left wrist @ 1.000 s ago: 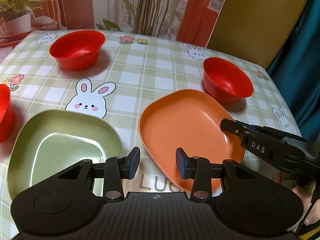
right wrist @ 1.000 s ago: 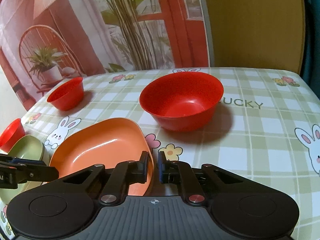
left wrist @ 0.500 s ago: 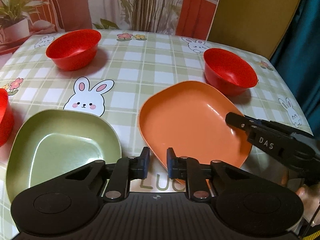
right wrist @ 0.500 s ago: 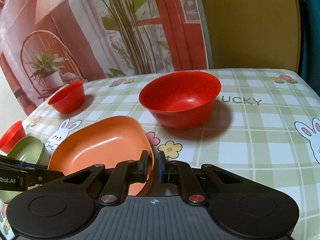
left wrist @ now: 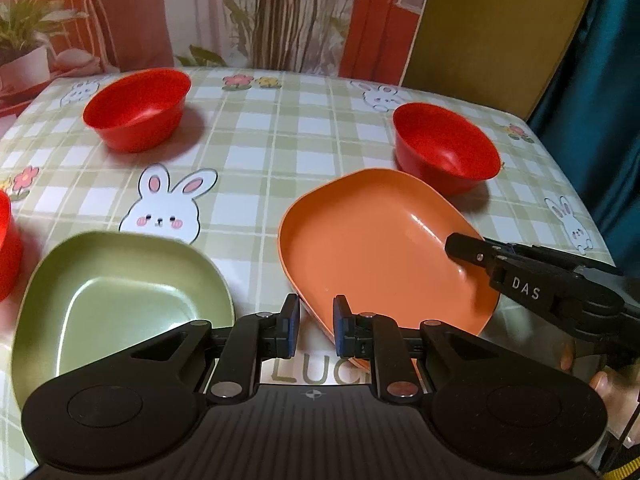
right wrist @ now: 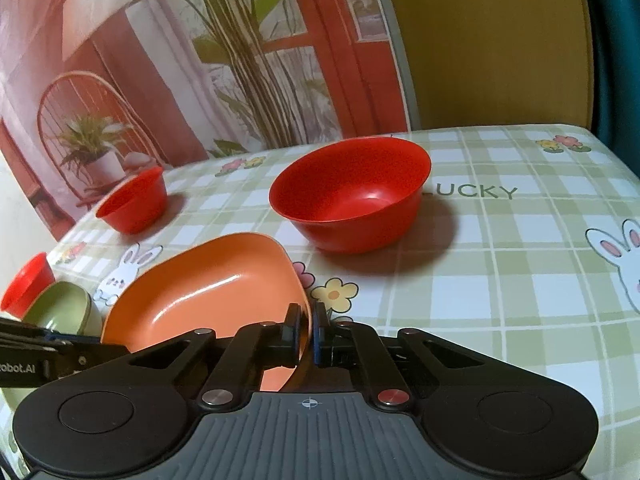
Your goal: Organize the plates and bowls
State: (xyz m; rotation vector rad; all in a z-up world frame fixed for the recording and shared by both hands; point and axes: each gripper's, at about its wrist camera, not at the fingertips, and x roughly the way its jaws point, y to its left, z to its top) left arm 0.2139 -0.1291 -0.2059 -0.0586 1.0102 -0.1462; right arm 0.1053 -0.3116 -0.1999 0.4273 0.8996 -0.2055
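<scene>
An orange plate (left wrist: 376, 244) sits tilted above the checked tablecloth, its right rim pinched by my right gripper (right wrist: 307, 330), which is shut on it. The plate also shows in the right wrist view (right wrist: 208, 284). My right gripper shows from the side in the left wrist view (left wrist: 464, 248). My left gripper (left wrist: 314, 330) is partly open, its jaws straddling the plate's near left rim without clamping it. A green plate (left wrist: 116, 296) lies at the near left. Red bowls stand at the far left (left wrist: 138, 108), far right (left wrist: 446, 148) and left edge (left wrist: 6, 248).
The tablecloth (left wrist: 256, 152) has rabbit prints and "LUCKY" lettering. The table's right edge (left wrist: 576, 184) borders a teal curtain. A printed backdrop stands behind the table. In the right wrist view the big red bowl (right wrist: 352, 196) is just beyond the orange plate.
The orange plate's right side has lifted and tilted in my right gripper. My left gripper narrowed from wide open, then opened slightly, at the plate's near rim.
</scene>
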